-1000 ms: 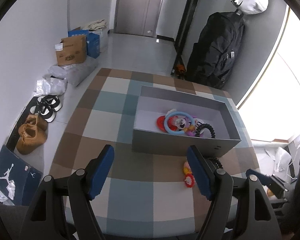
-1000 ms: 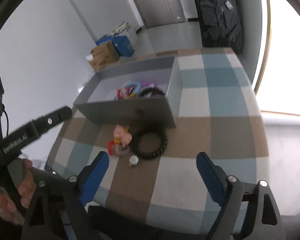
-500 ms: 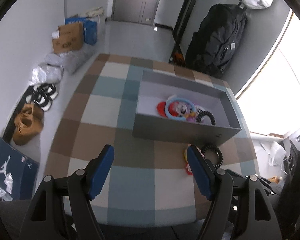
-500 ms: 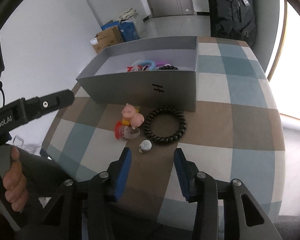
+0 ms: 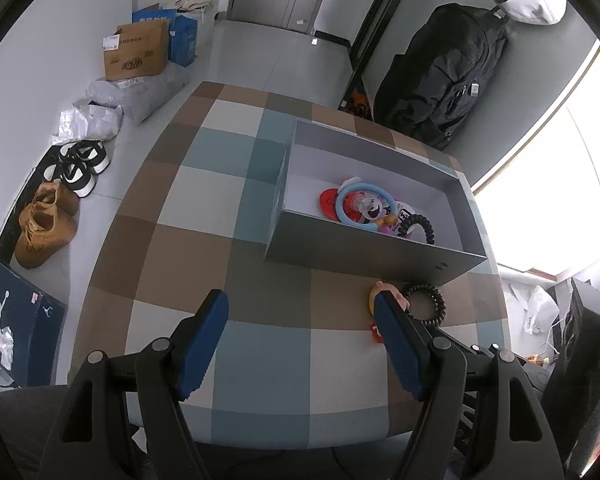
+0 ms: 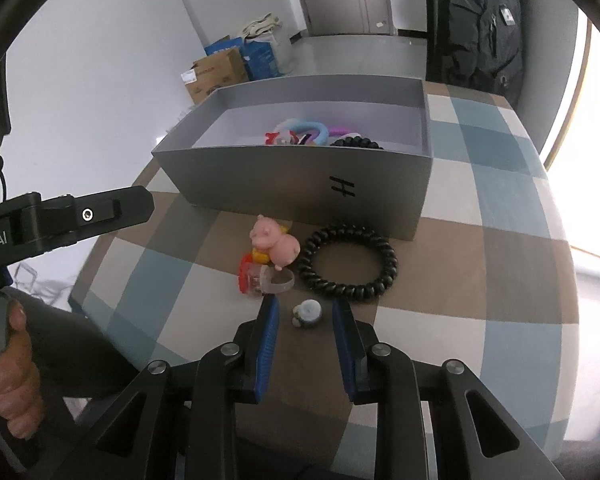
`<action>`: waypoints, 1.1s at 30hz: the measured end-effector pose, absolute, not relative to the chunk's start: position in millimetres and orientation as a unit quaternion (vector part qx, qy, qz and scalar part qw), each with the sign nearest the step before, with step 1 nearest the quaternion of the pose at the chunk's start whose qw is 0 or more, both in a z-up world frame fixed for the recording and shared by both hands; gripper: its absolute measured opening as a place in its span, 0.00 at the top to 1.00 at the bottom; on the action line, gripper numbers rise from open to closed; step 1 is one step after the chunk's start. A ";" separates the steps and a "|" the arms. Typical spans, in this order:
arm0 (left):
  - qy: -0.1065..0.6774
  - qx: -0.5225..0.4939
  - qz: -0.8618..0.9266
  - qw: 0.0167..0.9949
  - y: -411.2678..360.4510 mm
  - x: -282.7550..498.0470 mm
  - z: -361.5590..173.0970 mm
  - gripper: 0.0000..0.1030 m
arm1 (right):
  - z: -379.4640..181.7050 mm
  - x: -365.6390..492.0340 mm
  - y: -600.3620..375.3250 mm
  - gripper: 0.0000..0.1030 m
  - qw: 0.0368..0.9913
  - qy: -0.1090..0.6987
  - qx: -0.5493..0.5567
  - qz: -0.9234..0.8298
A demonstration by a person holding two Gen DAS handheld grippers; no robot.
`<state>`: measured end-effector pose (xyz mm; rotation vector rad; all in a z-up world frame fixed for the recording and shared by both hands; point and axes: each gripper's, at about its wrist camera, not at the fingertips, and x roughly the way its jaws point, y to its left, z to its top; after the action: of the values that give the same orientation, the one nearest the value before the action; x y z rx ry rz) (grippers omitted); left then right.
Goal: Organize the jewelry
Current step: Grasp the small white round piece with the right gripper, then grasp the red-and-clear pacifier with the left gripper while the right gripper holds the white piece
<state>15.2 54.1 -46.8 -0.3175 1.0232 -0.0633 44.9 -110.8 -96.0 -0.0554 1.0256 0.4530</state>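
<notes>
1. Grey open box (image 6: 300, 184) sits on checked tablecloth (image 6: 500, 240), w/ an "H" mark on its near wall. Inside: light blue ring (image 5: 362, 204), red piece (image 5: 329, 201), black coil tie (image 5: 422, 226) & other small bits, bunched toward one end.
2. Outside the box, just in front of its near wall: pink pig charm (image 6: 274, 242), touching a clear ring w/ red trim (image 6: 266, 282); black spiral hair tie (image 6: 350, 262) right beside them, lying flat.
3. Small pale blue/white charm (image 6: 308, 312) lies on cloth nearer the camera, apart from the hair tie.
4. Right gripper (image 6: 306, 312): jaws closing, blue pads either side of the small charm. Gap visible both sides, pads not pressing on it yet.
5. Left gripper (image 5: 300, 312): jaws wide apart, nothing between them, hovering over cloth left of the box front. Its right finger covers part of the pig charm in left wrist view.
6. Person's hand (image 6: 14, 380) grips the left tool's handle, seen at the edge of right wrist view.
</notes>
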 end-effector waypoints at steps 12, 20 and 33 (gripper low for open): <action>0.502 -0.165 -0.049 0.847 53.8 17.5 -52.6 0.31 | -92.6 39.9 -107.3 0.88 0.852 0.473 -0.059 0.214; 0.518 -0.154 -0.065 0.839 42.2 19.5 -62.5 0.31 | -81.8 42.2 -130.7 0.88 0.855 0.471 -0.007 0.215; 0.527 -0.096 -0.128 0.835 -5.9 19.7 -71.6 0.31 | -61.7 44.2 -175.1 0.88 0.862 0.453 0.079 0.213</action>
<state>19.7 -5.9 -71.6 -0.2029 1.1159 -0.2703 44.2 -175.1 -61.7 0.1647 0.9494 0.4456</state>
